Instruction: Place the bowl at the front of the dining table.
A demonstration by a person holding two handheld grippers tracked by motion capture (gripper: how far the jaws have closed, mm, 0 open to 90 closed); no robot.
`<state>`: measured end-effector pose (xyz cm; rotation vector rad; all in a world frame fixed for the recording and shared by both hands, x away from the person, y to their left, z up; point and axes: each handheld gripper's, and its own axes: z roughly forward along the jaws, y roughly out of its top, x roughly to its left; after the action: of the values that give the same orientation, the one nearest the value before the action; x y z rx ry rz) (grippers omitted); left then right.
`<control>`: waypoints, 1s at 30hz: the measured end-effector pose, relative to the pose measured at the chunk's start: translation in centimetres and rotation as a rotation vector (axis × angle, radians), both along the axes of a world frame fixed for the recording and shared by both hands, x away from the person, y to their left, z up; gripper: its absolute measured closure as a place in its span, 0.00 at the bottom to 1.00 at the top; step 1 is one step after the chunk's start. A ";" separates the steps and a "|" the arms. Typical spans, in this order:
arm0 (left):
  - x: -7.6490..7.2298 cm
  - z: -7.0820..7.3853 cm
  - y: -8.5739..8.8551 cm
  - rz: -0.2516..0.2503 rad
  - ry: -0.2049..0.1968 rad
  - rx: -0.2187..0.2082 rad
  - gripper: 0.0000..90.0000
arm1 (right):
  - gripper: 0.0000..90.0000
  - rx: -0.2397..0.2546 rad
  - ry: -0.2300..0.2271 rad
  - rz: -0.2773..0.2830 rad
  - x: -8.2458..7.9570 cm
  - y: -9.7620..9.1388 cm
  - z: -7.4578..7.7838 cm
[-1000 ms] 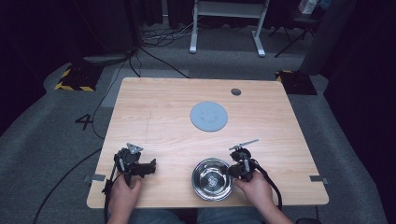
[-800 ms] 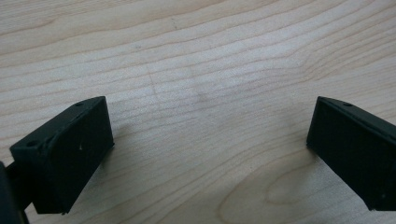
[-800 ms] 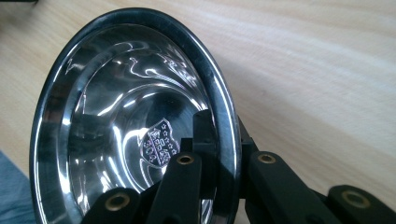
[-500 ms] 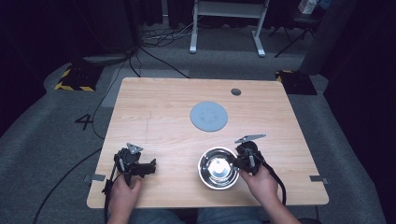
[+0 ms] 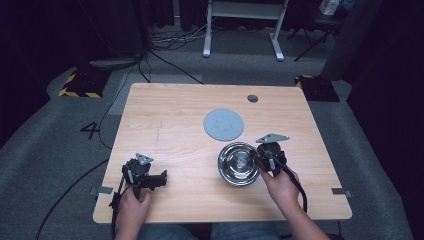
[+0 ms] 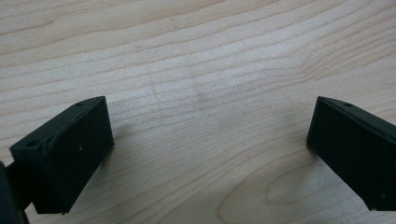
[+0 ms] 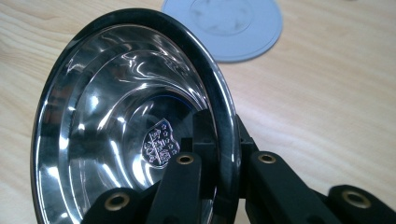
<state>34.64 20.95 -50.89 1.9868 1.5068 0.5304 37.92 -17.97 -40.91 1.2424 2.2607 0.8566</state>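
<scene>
A shiny steel bowl hangs just over the wooden table, front right of centre. My right gripper is shut on the bowl's right rim; in the right gripper view the bowl has its rim pinched between the two black jaws, one inside and one outside. A flat grey round disc lies on the table just beyond the bowl, seen again as the disc. My left gripper rests near the front left edge, open over bare wood.
A small dark round hole sits near the table's far right. Cables trail from both grippers off the front edge. Beyond the table are a white frame's legs and striped floor blocks.
My right gripper has carried the bowl away from the front edge, toward the grey disc and a little right. The left gripper has stayed put.
</scene>
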 end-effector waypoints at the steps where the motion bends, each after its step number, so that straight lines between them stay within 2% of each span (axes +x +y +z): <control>1: 0.0 0.0 0.0 0.000 0.000 0.000 0.01 | 0.96 -0.014 -0.014 -0.004 0.1 0.0 0.2; 2: 0.0 0.0 0.0 0.000 0.000 0.000 0.00 | 0.96 -0.031 -0.031 -0.013 0.4 0.0 0.4; 14: 0.1 0.0 0.0 0.001 0.000 0.002 0.01 | 0.96 -0.044 -0.058 -0.074 2.5 -0.5 1.9; 27: 0.2 0.0 -0.1 0.012 -0.001 -0.002 0.01 | 0.96 -0.050 -0.081 -0.129 5.5 0.5 3.6; 28: 0.2 0.0 0.0 0.012 -0.001 -0.002 0.01 | 0.96 -0.044 -0.078 -0.131 5.7 0.5 3.7; 30: 0.2 0.0 -0.1 0.013 -0.001 -0.002 0.01 | 0.96 -0.001 -0.052 -0.130 6.5 0.4 3.8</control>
<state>34.84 20.90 -50.89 1.9767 1.5200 0.5348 44.39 -17.57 -37.06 1.3347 2.1142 0.8291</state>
